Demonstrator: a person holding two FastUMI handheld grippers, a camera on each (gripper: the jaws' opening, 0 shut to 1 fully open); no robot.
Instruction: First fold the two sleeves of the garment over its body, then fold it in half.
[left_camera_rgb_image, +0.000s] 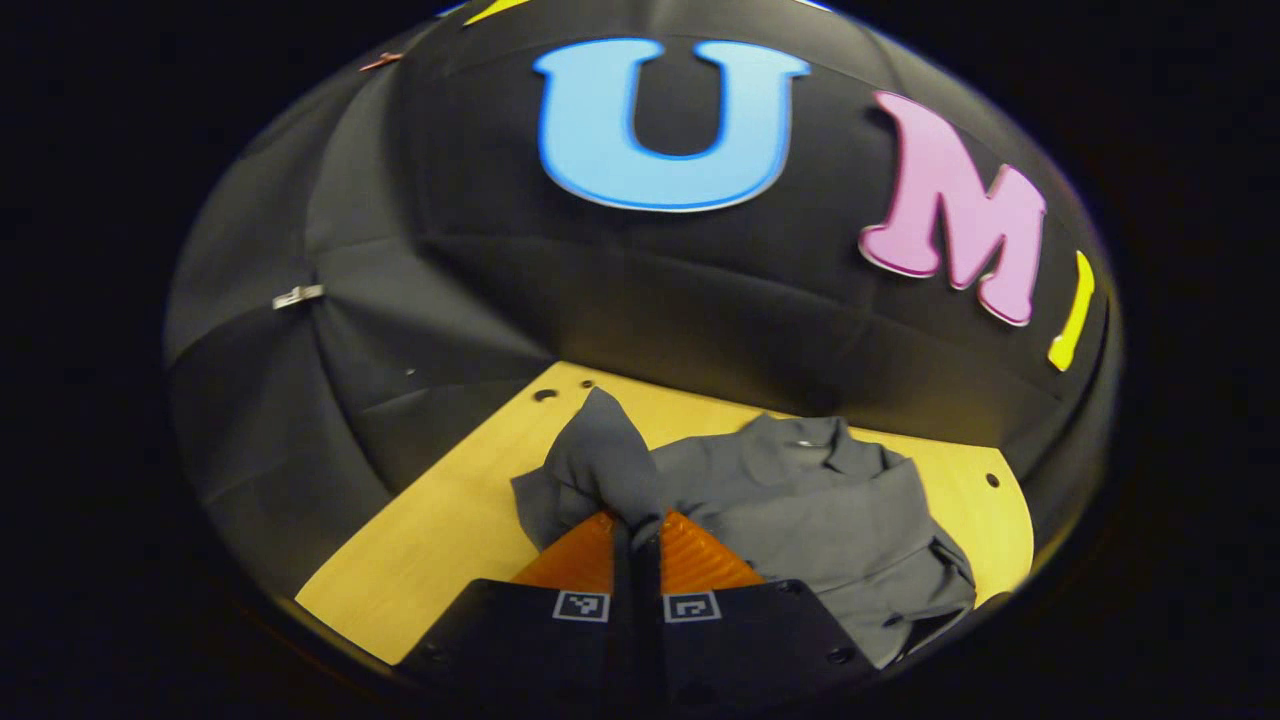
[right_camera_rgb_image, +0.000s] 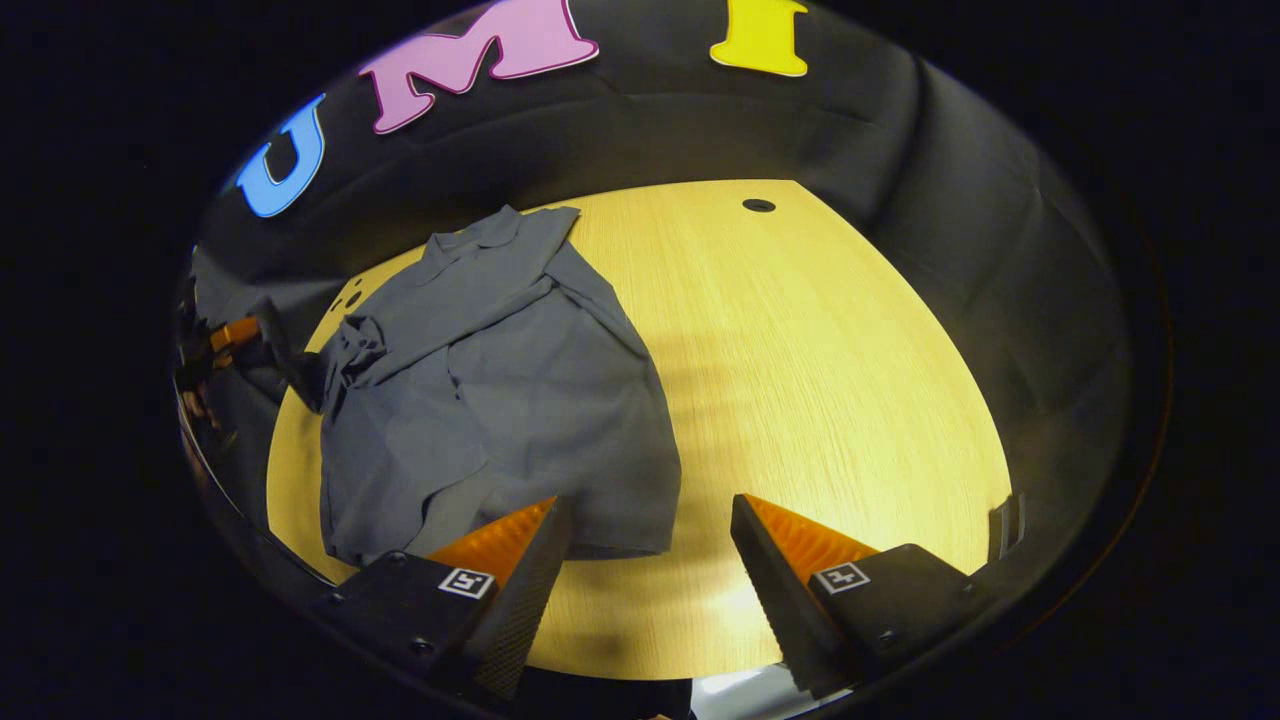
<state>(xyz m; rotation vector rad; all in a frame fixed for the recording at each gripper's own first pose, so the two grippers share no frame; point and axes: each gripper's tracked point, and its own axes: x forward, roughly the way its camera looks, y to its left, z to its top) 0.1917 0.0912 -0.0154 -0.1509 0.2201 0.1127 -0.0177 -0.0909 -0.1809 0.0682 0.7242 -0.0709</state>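
One garment, grey and collared, is recorded lying on the wooden table, its collar toward the booth wall and its hem toward the near edge, so that the long axis runs away from the right gripper. One sleeve is held pinched and lifted by the left gripper, whose fingers are closed together on the cloth; the body of the garment is seen spread just beyond and to the right of that grip in the left gripper view. The right gripper is held above the table with its fingers wide apart and nothing between them, the hem lying just ahead and to its left. The sleeve-folding step is judged to be in hand: the lifted sleeve would need to be carried inward, across the body. The left gripper is the nearer to that sleeve.
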